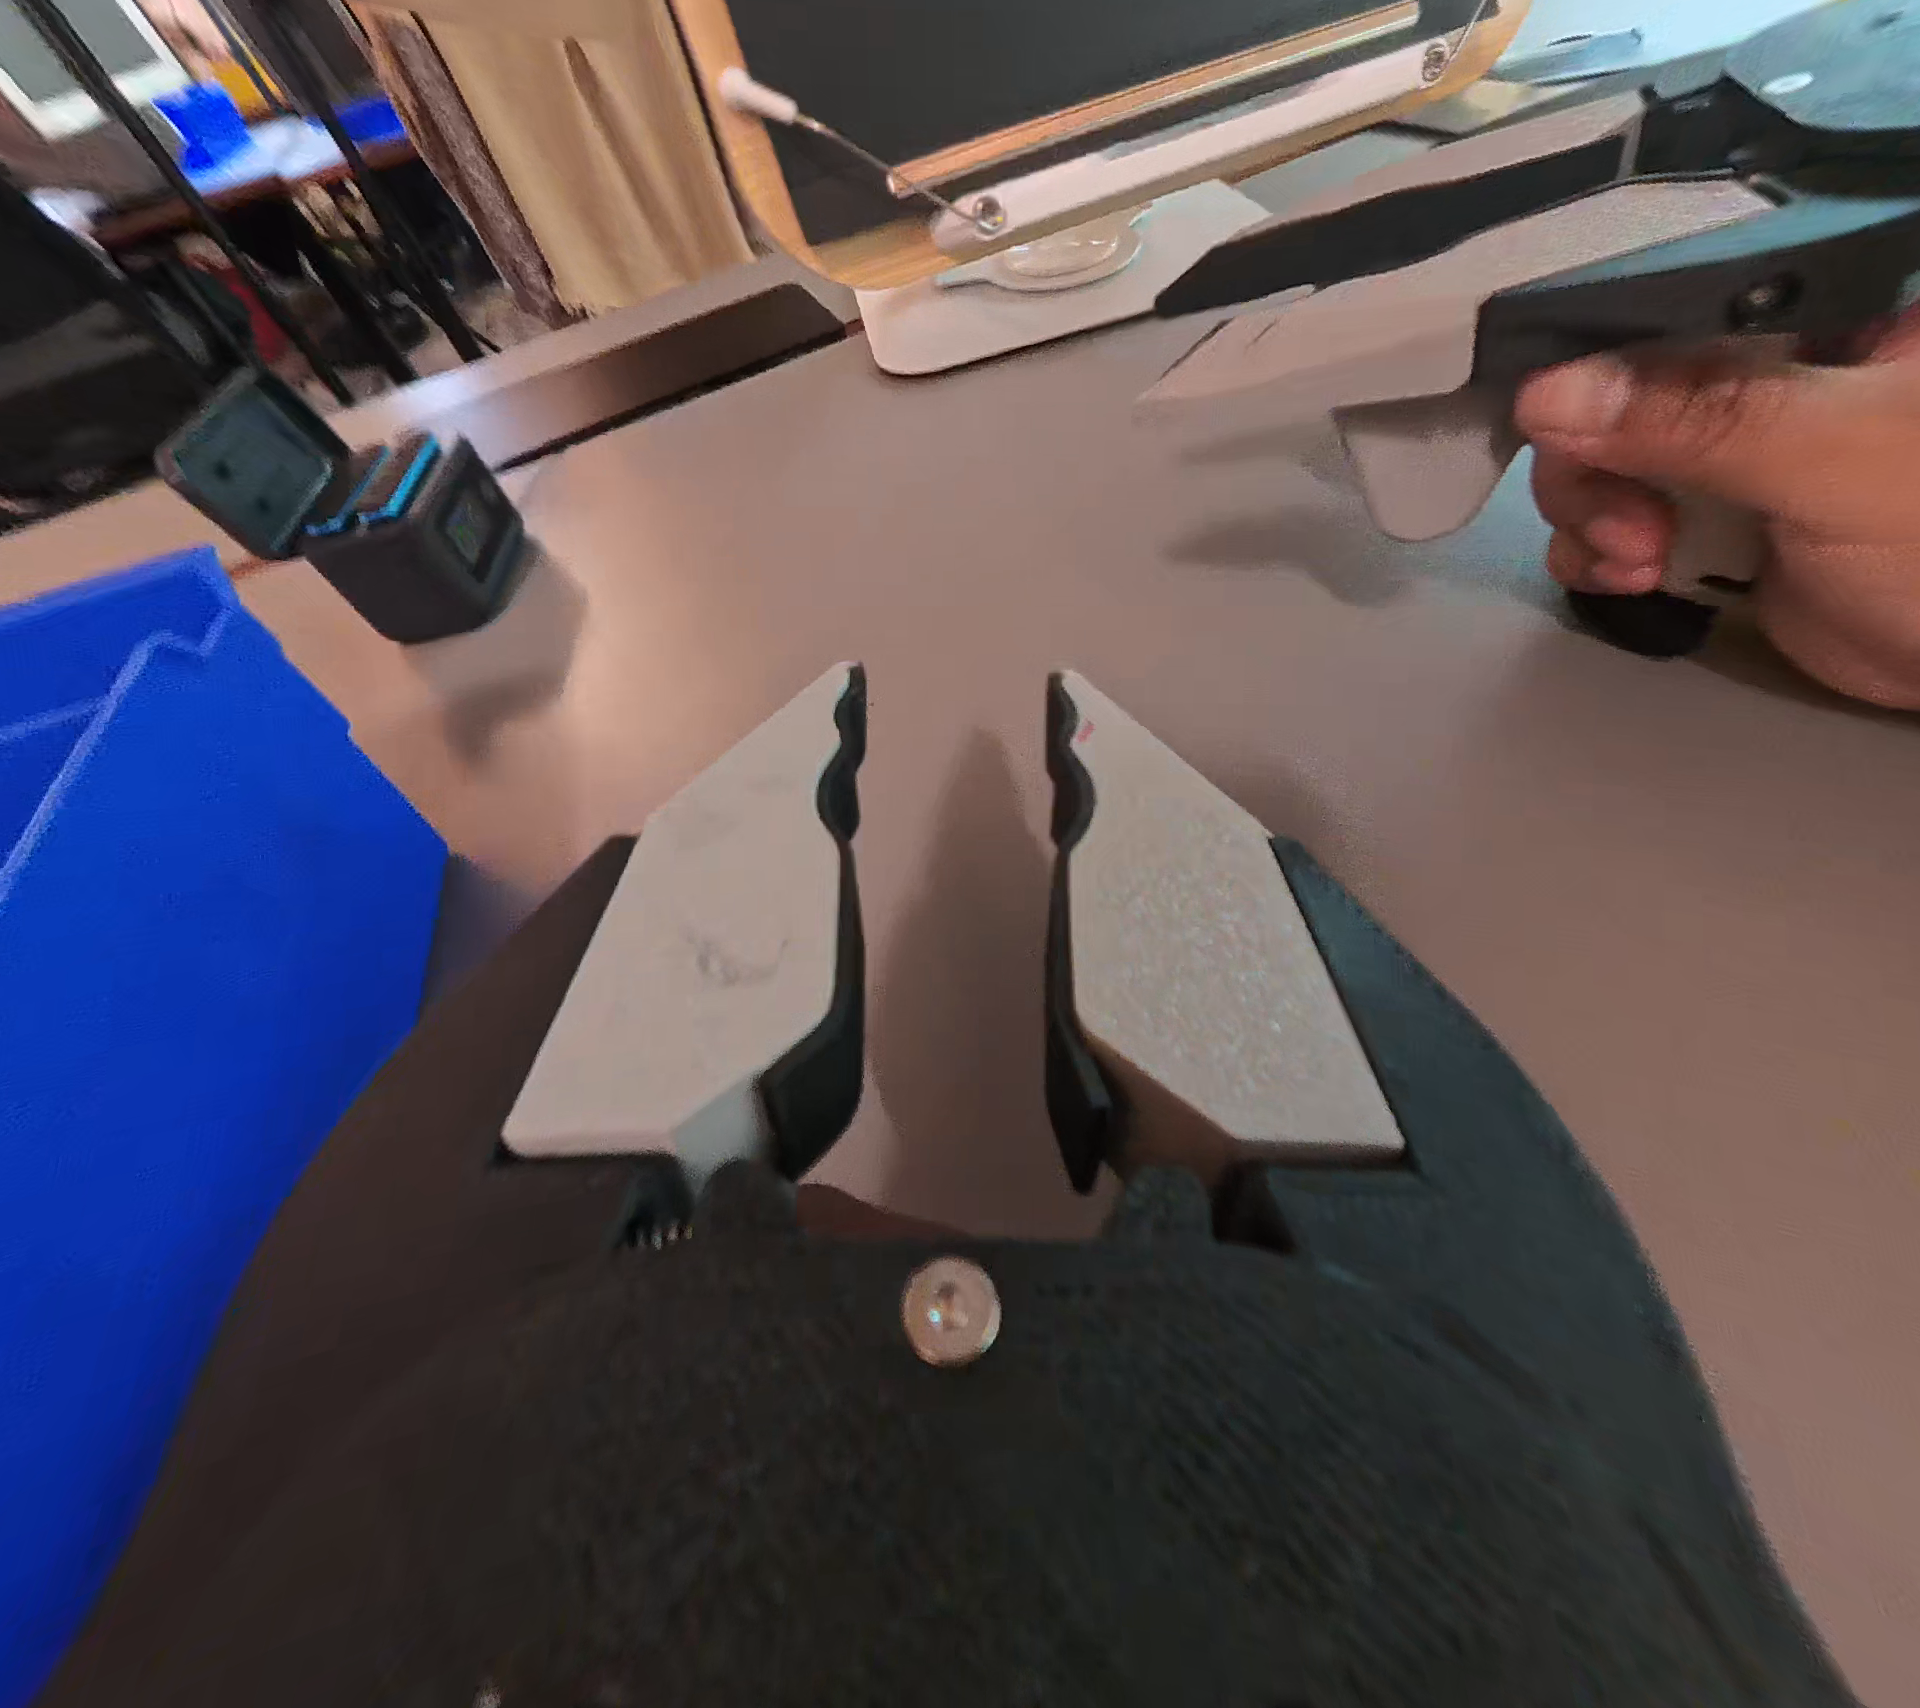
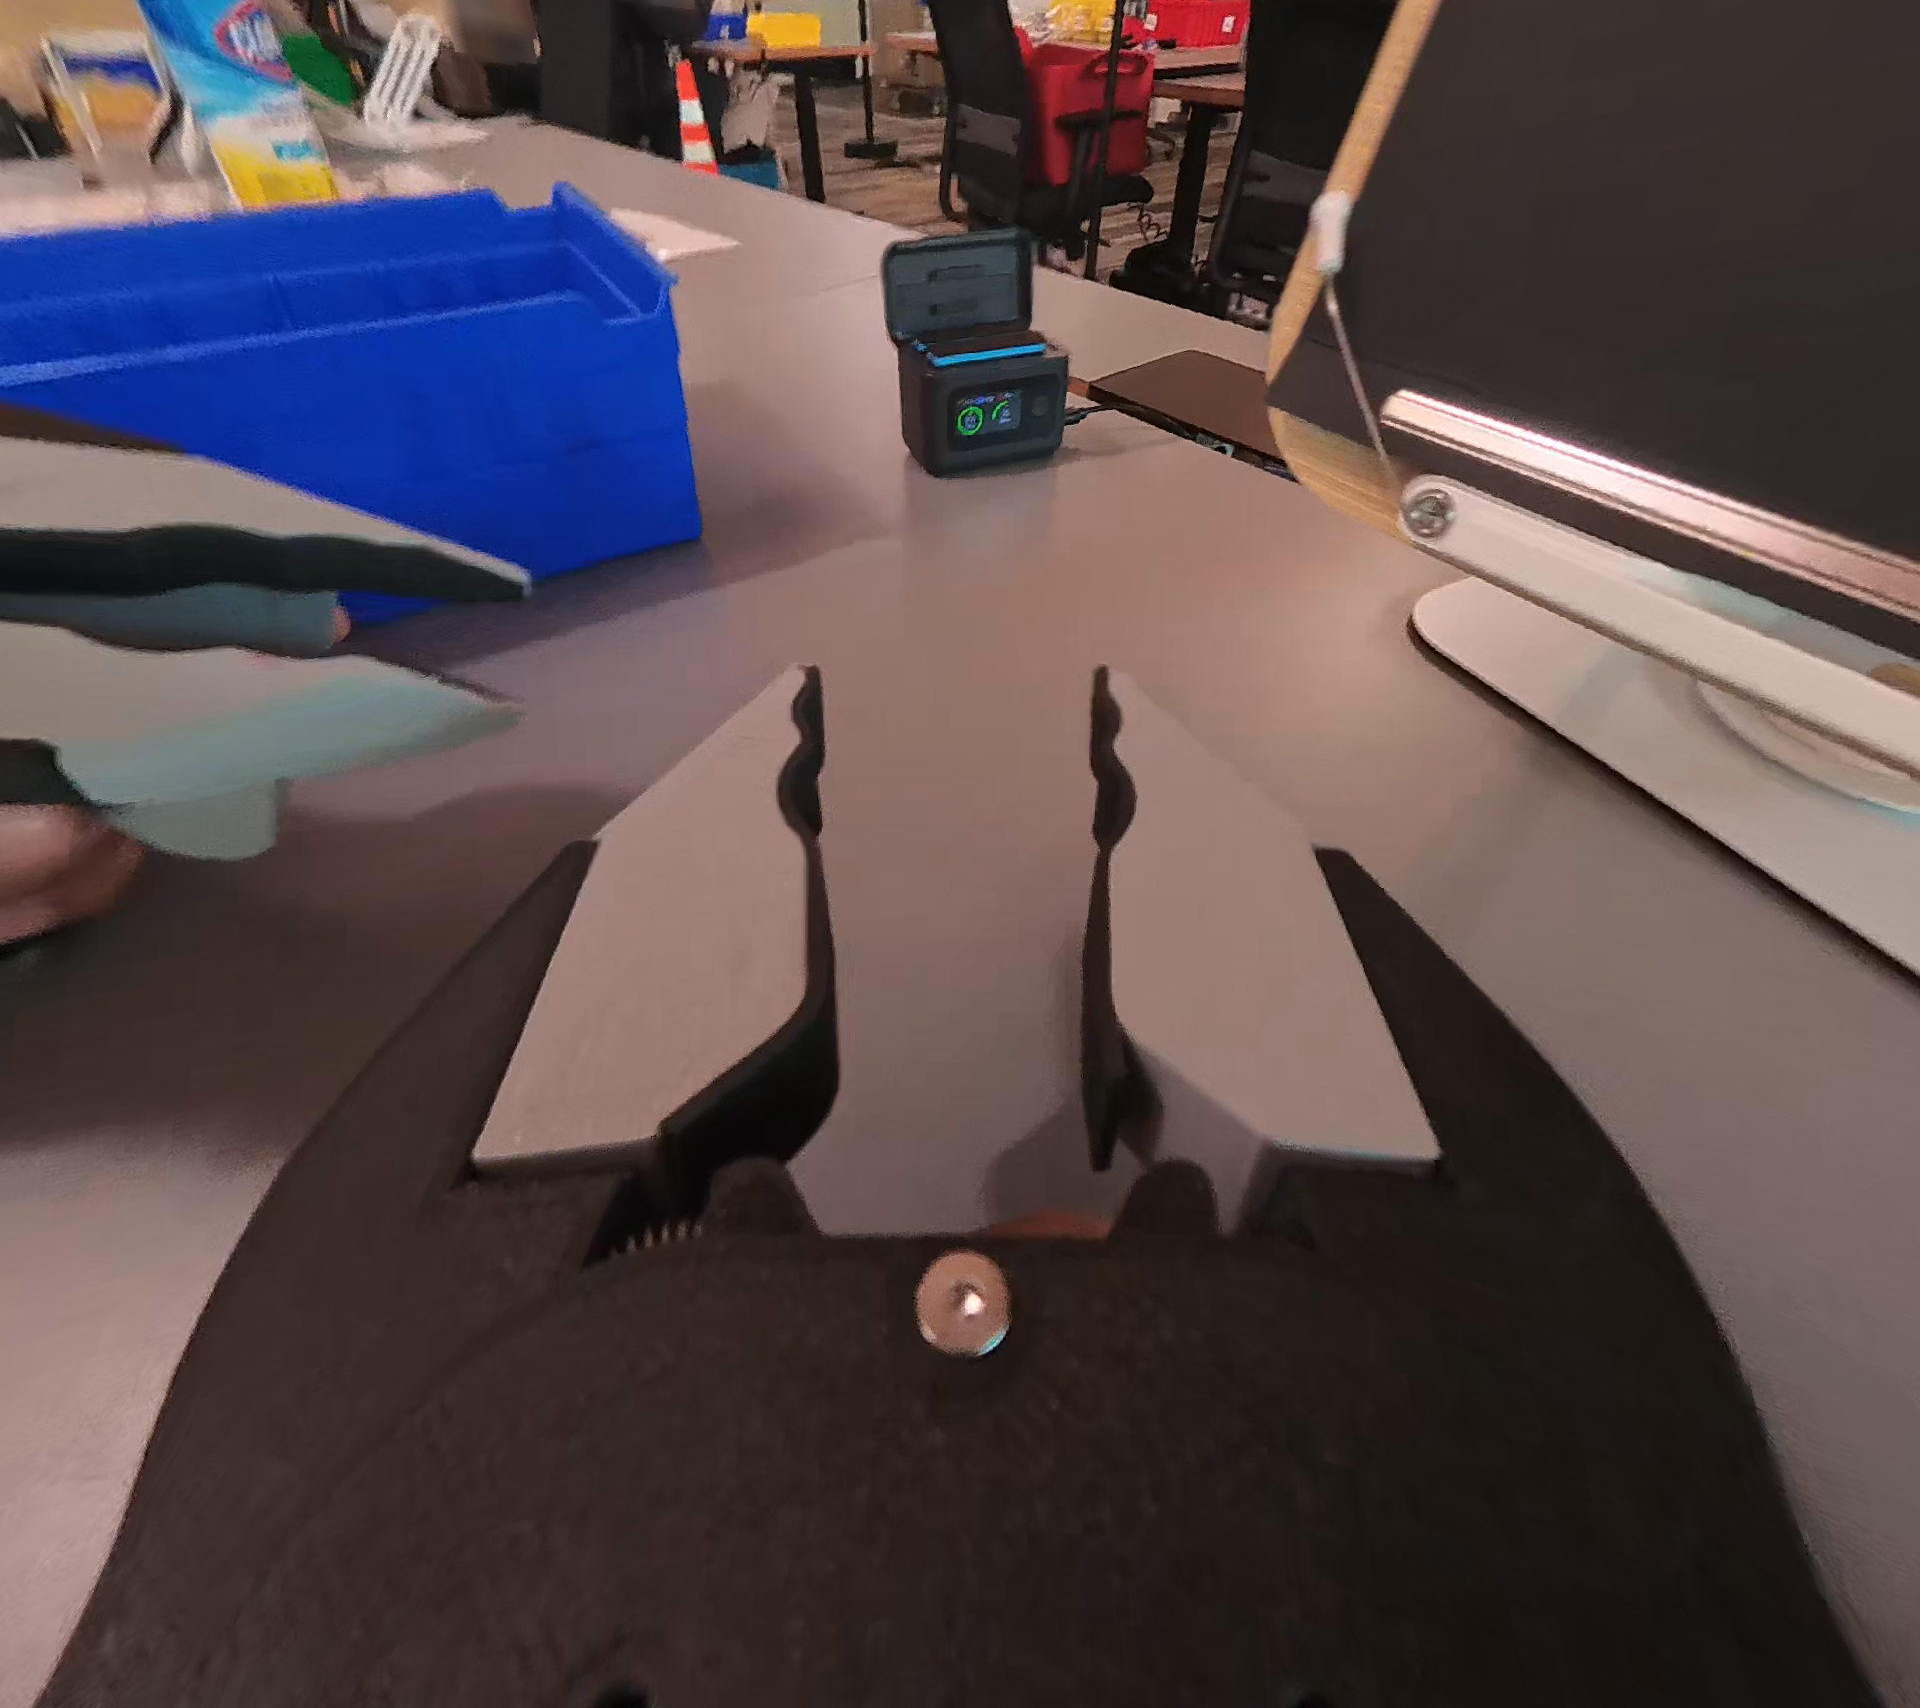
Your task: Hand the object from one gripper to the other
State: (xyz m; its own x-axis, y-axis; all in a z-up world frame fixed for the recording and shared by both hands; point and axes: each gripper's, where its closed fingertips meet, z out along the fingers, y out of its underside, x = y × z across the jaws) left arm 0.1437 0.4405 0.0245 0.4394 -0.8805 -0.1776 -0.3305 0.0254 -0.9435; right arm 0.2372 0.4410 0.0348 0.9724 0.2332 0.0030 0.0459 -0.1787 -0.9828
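Object nowhere visible: not between either pair of jaws, perhaps inside blue bin (image 1: 187, 879) left of the left jaws, cannot tell. Parted moderately and empty at both left gripper (image 1: 956, 692) and right gripper (image 2: 956, 692). Locate first, grip squarely, keep receiving jaws wide.

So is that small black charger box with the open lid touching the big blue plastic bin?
Apart. The right wrist view shows bare grey table between the charger box and blue bin.

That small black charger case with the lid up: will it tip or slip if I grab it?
The charger case looks boxy and flat-based, so probably stable. Its raised lid may flex or shut if pinched. Smooth sides could slip; its cable may tug.
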